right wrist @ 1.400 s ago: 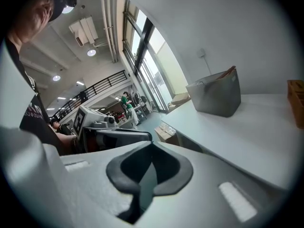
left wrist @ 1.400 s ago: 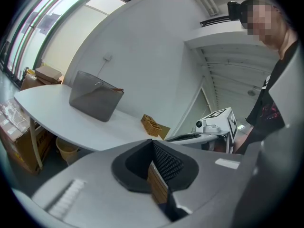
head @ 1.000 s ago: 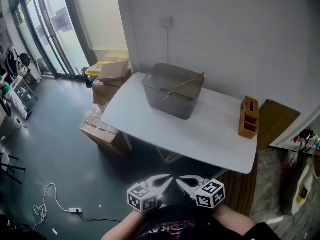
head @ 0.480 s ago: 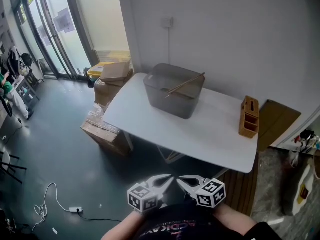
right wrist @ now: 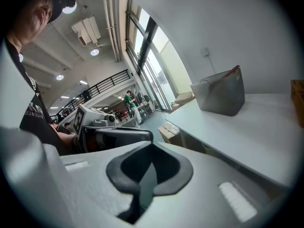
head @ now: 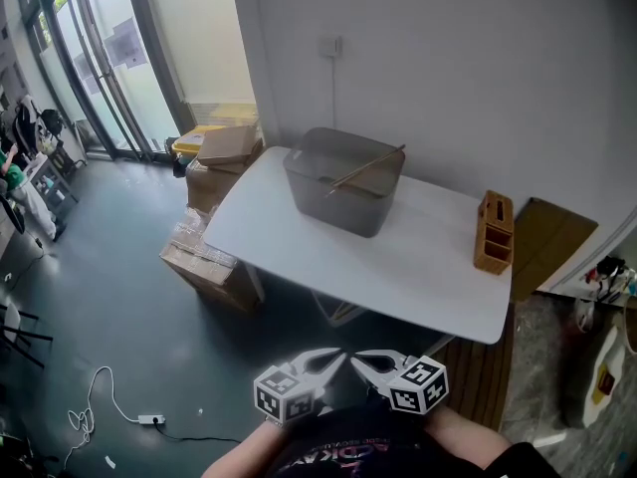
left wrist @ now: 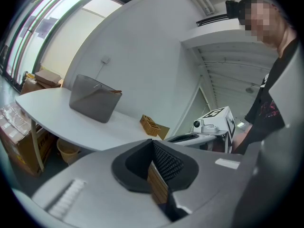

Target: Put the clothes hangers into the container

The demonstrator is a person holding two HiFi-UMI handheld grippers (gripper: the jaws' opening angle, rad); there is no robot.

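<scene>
Two arms (head: 468, 434) are tucked in close to the person's body, low down and well away from the surface (head: 398, 267). The left tongs (head: 333, 354) and the right tongs (head: 358, 359) point in toward each other, with their tips near one another. Both are squeezed shut, and neither has anything in it. One brown clothes hanger (head: 366, 167) lies tilted across the top of the grey container (head: 338, 202), which sits at the far side of the surface. A wooden box (head: 495, 233) stands near the right edge. The inside of the container is hard to see. The arms are cut off at the bottom of the head view.
</scene>
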